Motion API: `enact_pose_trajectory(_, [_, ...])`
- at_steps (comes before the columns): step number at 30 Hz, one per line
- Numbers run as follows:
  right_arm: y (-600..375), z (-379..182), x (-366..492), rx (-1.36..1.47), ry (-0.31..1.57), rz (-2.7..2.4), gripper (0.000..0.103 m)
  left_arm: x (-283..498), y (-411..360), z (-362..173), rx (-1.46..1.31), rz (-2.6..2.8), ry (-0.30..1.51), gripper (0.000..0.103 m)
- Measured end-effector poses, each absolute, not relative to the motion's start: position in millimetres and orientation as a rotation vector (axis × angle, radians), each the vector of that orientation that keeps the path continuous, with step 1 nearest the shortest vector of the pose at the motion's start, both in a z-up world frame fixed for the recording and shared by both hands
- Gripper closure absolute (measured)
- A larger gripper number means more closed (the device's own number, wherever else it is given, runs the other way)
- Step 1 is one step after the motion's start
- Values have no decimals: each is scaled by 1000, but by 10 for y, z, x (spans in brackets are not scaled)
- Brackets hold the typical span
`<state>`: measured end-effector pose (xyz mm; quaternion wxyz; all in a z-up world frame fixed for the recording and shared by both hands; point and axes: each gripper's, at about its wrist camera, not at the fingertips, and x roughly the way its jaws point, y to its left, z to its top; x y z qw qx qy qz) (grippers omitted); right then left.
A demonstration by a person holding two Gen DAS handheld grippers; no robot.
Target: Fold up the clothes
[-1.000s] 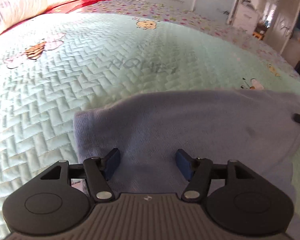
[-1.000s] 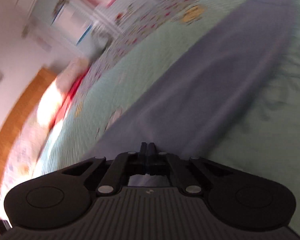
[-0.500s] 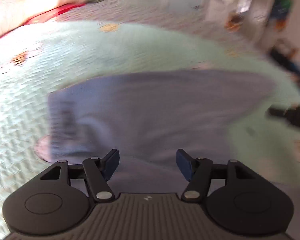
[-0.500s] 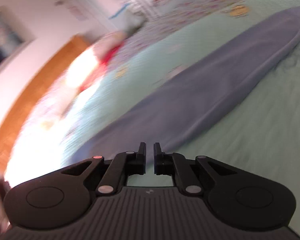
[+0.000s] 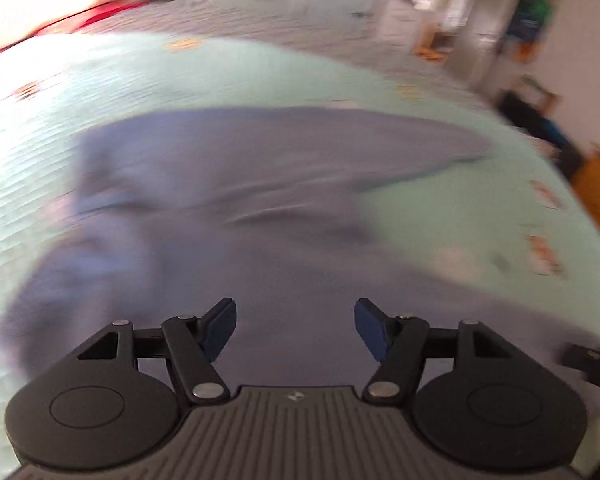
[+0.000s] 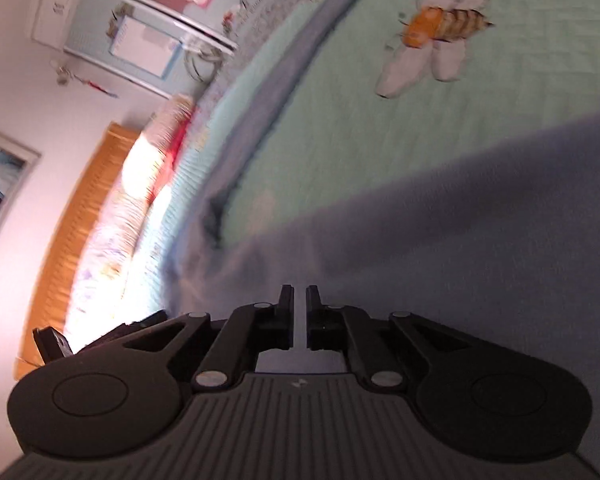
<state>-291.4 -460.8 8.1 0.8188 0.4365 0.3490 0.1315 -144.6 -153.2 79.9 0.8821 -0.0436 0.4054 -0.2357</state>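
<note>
The right gripper [image 6: 298, 300], clamped on the purple garment [image 5: 260, 184] a second ago, is now parting, seemingly releasing; the left gripper [image 5: 295, 320] is staying wide open.

Bedroom shot, and a mint green quilt [image 6: 500, 128] is covering pretty much the whole bed, with a stitched bee [image 6: 436, 36] sitting on it. Pillows [image 6: 140, 184] are glowing really bright at the head end, right up against an orange wooden headboard [image 6: 76, 208]. A framed picture [image 6: 0, 188] is hanging on the pale wall next to it. Past the bed a light blue cabinet [image 6: 140, 44] is standing with papers stuck on its front. From the left wrist view everything is blurring, but white furniture [image 5: 432, 4] is showing at the far side of the room.
</note>
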Motion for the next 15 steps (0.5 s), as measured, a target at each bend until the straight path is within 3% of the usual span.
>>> enact_pose_trajectory(4, [-4681,128,-3035,1038,656,223,95,-1312,-2062,527,-240,-584,932,34])
enact_pose_trajectory(6, [-4894,4,-2909,1053,685,169,89,-1267,-2064,356,-278,-556,955,37])
enact_pose_trajectory(7, [-5001,-59,-2845,1060,700,141,92,-1265,-2016,340,-296,-550,963,37])
enact_pose_trajectory(8, [-5107,-121,-2782,1066,714,114,103,-1274,-1944,372,-315,-549,980,38])
enact_pose_trajectory(15, [-6618,-201,-4033,1244,488,-149,103,-1557,-1083,632,-255,-378,955,37])
